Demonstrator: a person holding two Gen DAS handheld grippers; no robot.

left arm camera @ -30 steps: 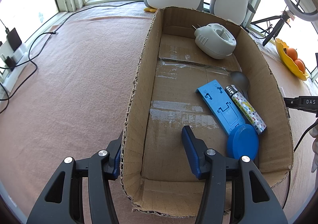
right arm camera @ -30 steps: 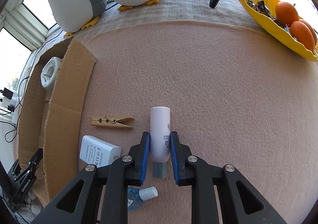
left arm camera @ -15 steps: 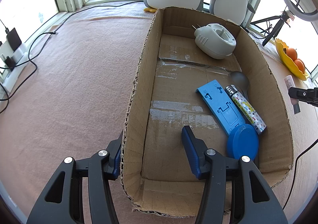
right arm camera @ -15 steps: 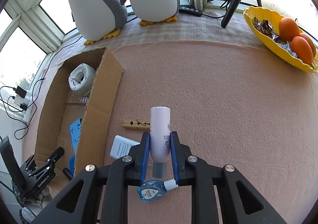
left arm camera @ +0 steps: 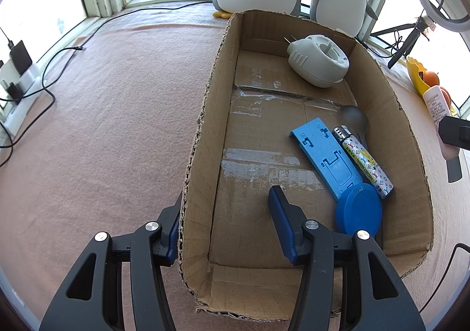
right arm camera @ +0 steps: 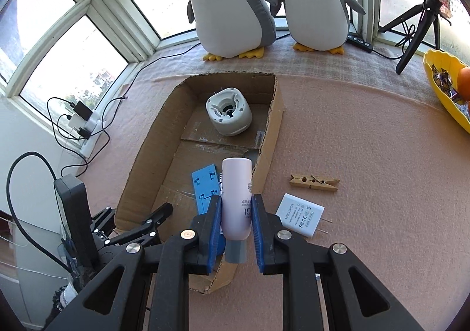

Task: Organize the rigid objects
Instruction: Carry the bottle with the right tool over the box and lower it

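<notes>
My right gripper (right arm camera: pixel 236 204) is shut on a pale tube bottle (right arm camera: pixel 236 178) with a grey cap, held in the air over the right wall of the cardboard box (right arm camera: pixel 270 137). In the left wrist view the same bottle (left arm camera: pixel 436 104) shows at the right edge, beyond the box wall (left arm camera: pixel 393 113). My left gripper (left arm camera: pixel 226 198) stands open astride the box's left wall, one finger outside and one inside. The box holds a white round plug-in device (left arm camera: pixel 318 59), a blue plastic stand (left arm camera: pixel 324 157), a patterned lighter (left arm camera: pixel 362 162), a blue round lid (left arm camera: pixel 358 209) and a grey spoon (left arm camera: pixel 354 119).
On the pink cloth right of the box lie a wooden clothespin (right arm camera: pixel 314 182) and a white charger (right arm camera: pixel 299 215). Two plush penguins (right arm camera: pixel 232 7) stand behind the box. A yellow fruit bowl (right arm camera: pixel 443 93) and a tripod (right arm camera: pixel 417 31) sit at the far right; cables and a power strip (right arm camera: pixel 85 125) at the left.
My right gripper has risen with the bottle and swung left, from the cloth to above the box's right wall. The left gripper and the box have not moved.
</notes>
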